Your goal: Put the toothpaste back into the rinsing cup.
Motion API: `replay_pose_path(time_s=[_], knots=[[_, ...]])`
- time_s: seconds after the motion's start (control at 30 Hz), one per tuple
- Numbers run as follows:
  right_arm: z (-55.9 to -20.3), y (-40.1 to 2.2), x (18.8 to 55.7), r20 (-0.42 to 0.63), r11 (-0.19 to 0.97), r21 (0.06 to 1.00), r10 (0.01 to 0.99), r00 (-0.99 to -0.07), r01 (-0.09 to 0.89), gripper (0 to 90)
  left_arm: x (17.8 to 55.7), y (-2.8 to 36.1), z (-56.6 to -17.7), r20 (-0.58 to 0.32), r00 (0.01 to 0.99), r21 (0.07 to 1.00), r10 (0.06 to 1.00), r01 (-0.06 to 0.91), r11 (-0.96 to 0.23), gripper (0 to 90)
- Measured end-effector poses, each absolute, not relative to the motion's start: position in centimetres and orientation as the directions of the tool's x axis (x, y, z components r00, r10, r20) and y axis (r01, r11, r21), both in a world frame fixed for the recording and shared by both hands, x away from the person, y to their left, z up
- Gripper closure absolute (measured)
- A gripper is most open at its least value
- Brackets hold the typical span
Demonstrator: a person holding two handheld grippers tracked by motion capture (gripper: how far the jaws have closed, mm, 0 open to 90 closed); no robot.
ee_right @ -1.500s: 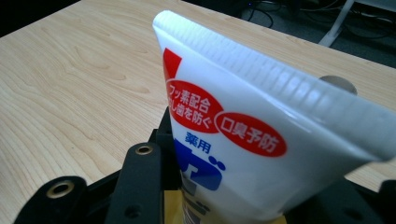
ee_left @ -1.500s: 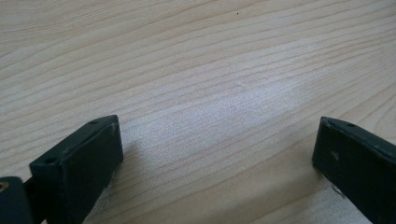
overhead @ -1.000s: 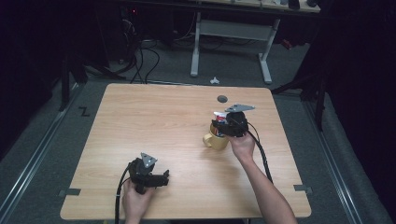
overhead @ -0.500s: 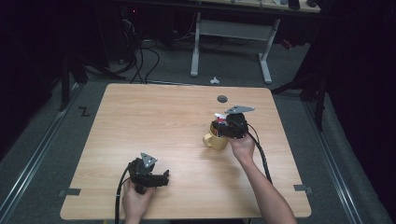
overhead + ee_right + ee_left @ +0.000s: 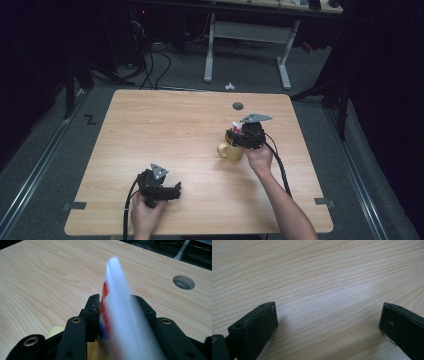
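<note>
Wooden table (image 5: 175,135), yellow mug (image 5: 230,150), right tool (image 5: 113,307) gripping white tube (image 5: 118,315) above it

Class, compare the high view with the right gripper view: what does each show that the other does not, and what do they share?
High view alone: the left tongs resting low on the table, the person's hand behind the right tongs, and the yellow mug's handle. Right gripper view alone: the right tongs shut on a blurred white, red and blue tube, seen close. Both share: the wooden table, its round hole, and the mug's yellow.
</note>
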State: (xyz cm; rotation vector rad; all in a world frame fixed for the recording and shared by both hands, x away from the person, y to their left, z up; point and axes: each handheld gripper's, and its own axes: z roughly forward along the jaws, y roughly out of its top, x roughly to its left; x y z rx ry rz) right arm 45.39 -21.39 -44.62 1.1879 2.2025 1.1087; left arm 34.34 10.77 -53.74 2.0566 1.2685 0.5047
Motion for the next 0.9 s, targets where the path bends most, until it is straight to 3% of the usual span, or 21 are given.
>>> replay_pose_path(time_s=[0.3,0.9], knots=[[-44.83,-20.94,45.32,-0.009,0.353,0.788,0.825,-0.564,0.505,59.4,34.34,10.78,-53.73,-0.015,0.456,0.706,0.890,0.635,-0.314,2.0],[-44.29,-20.77,44.77,-0.031,0.362,0.789,0.830,-0.556,0.496,41.7,34.34,10.77,-53.74,-0.016,0.455,0.707,0.890,0.635,-0.312,2.0]])
